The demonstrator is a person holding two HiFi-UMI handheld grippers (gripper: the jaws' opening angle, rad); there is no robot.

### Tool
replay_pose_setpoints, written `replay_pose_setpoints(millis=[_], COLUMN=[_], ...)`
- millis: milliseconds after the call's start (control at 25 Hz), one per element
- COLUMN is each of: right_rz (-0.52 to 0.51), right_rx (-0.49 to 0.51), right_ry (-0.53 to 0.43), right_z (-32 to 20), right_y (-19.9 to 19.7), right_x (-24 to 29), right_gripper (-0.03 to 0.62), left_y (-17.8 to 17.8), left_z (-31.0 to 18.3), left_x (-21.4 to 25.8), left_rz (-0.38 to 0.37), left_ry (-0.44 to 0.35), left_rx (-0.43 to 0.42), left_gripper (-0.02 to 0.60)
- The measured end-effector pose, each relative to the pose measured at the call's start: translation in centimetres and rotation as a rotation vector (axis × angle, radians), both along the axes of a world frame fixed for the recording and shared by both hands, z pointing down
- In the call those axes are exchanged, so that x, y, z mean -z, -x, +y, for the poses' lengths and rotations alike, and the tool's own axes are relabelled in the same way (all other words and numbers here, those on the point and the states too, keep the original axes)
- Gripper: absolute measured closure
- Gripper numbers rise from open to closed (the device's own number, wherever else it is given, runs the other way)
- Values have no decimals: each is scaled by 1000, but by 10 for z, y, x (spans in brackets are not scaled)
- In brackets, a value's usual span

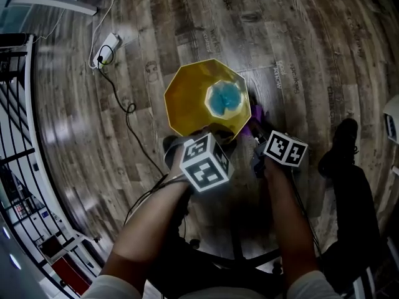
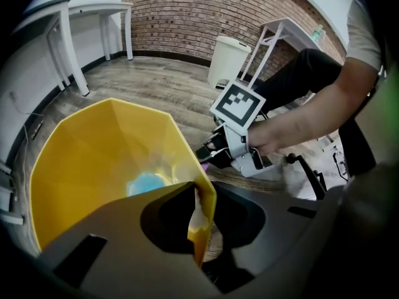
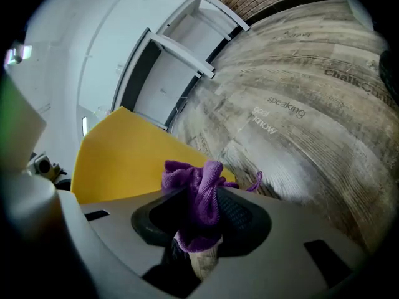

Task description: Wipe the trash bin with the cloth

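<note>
Floor beyond the bin lies open; cable, perhaps a plug strip, left.

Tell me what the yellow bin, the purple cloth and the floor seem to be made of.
The bin looks plastic: smooth, slight sheen, thin faceted walls. The cloth looks soft fabric, perhaps microfibre: fuzzy, bunched folds. The floor: matt wood-look planks with grain and printed words, possibly laminate.

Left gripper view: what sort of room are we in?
Probably an office or studio-type indoor room rather than a home. There is a brick wall at the back, white desks along the sides, and a wood-plank floor with a power strip and its cable lying on it.
</note>
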State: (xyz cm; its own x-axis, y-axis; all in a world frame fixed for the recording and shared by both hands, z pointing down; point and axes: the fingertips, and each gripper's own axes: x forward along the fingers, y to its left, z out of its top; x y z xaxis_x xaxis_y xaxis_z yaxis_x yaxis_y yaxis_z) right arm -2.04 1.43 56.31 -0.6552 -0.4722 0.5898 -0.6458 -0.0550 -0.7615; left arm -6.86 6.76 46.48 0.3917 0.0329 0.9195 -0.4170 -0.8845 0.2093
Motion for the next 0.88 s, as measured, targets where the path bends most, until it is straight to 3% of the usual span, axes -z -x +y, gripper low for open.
replay_pose_setpoints(millis=[320, 560, 880], right_rz=[108, 281, 395], right_rx=[72, 186, 312], right_ry=[39, 41, 62], right_z=[-4, -8, -6], right_y=[4, 5, 21], right_x=[-39, -72, -101], right_gripper=[450, 451, 451], left_y=[1, -3, -2], left_z=[2, 2, 6], left_x=[-1, -1, 1], left_rz=[5, 10, 27], left_ry=[12, 11, 23], left_rx=[20, 17, 9], left_gripper=[528, 528, 528])
